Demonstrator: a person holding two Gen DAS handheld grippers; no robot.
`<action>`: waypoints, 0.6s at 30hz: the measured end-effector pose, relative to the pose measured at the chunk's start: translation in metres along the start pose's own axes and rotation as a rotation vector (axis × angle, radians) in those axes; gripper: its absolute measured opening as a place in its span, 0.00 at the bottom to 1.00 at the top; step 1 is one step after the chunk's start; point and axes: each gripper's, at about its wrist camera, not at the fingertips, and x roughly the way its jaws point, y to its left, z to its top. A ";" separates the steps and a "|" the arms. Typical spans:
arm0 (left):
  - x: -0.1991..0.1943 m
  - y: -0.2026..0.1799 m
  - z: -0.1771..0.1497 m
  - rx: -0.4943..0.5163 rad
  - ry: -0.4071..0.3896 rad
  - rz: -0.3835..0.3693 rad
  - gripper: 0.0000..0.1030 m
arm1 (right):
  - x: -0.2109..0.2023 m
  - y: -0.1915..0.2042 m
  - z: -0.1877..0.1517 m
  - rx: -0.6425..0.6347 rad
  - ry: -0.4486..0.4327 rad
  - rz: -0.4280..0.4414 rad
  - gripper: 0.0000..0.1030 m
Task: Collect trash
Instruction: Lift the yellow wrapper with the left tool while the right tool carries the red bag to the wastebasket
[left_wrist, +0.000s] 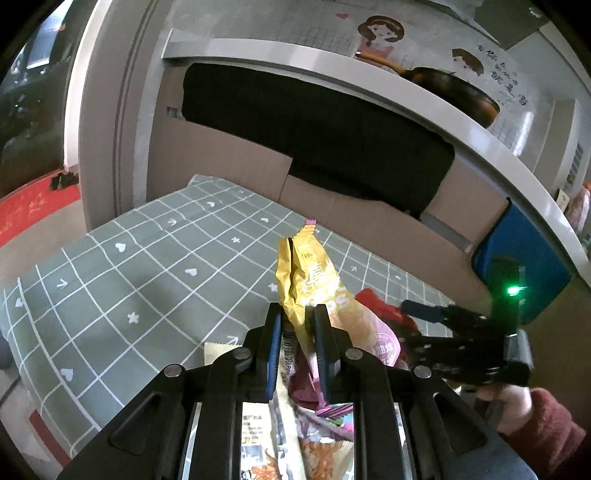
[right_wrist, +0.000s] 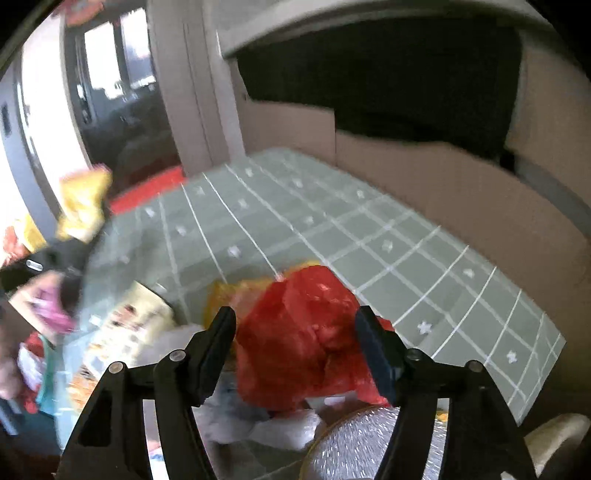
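Observation:
My left gripper (left_wrist: 297, 314) is shut on a yellow snack wrapper (left_wrist: 308, 275) and holds it upright above the green checked tablecloth (left_wrist: 147, 266); the wrapper also shows blurred in the right wrist view (right_wrist: 83, 201). A crumpled red wrapper (right_wrist: 303, 336) lies between the wide-open fingers of my right gripper (right_wrist: 295, 325); whether they touch it I cannot tell. The right gripper also shows in the left wrist view (left_wrist: 417, 308), beside the red wrapper (left_wrist: 373, 301). More wrappers (left_wrist: 325, 406) lie under the left gripper.
Cardboard boxes (left_wrist: 221, 162) stand along the table's far edge under a white counter (left_wrist: 424, 96) that carries a pan (left_wrist: 454, 92). A blue bin (left_wrist: 528, 243) stands at the right. A silvery round object (right_wrist: 354, 443) and white paper (right_wrist: 258, 424) lie near the right gripper.

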 end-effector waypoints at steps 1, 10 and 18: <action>0.001 0.002 -0.002 0.000 0.001 0.005 0.17 | 0.001 0.003 0.000 -0.019 -0.013 -0.014 0.63; 0.005 0.001 -0.007 -0.032 -0.012 0.015 0.17 | 0.000 0.024 -0.010 -0.181 0.024 -0.097 0.68; 0.000 -0.002 -0.009 -0.042 -0.006 0.018 0.17 | -0.008 0.027 -0.016 -0.226 -0.023 -0.194 0.55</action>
